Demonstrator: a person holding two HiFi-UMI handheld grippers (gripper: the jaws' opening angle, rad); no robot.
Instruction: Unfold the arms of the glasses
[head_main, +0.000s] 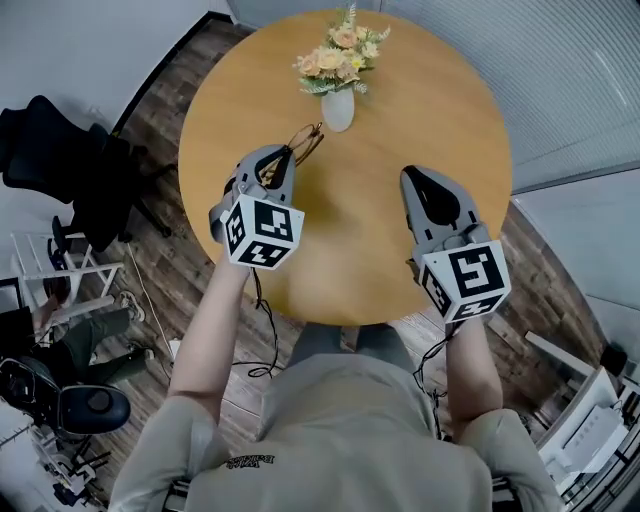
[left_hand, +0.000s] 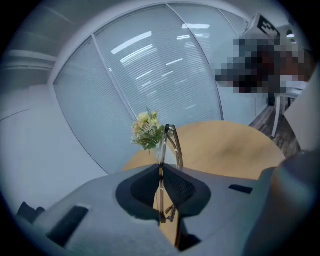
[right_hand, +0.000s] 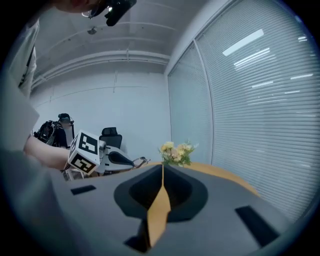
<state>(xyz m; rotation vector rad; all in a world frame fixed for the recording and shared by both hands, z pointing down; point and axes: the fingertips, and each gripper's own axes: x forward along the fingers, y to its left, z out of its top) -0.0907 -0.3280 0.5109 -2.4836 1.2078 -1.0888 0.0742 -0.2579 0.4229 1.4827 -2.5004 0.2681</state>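
Left claw clamped on the thin brown-framed glasses, which jut ahead of its tips above the round wooden bench, right claw closed on nothing well off to its side, and the arms look folded, so the unfolding's all to come.

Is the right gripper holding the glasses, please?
No, the glasses are clamped in the left gripper; the right gripper is shut on nothing.

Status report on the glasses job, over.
Left gripper shut on glasses, held above the table, apparently folded. Right gripper shut, empty. Flower vase just beyond, not touching.
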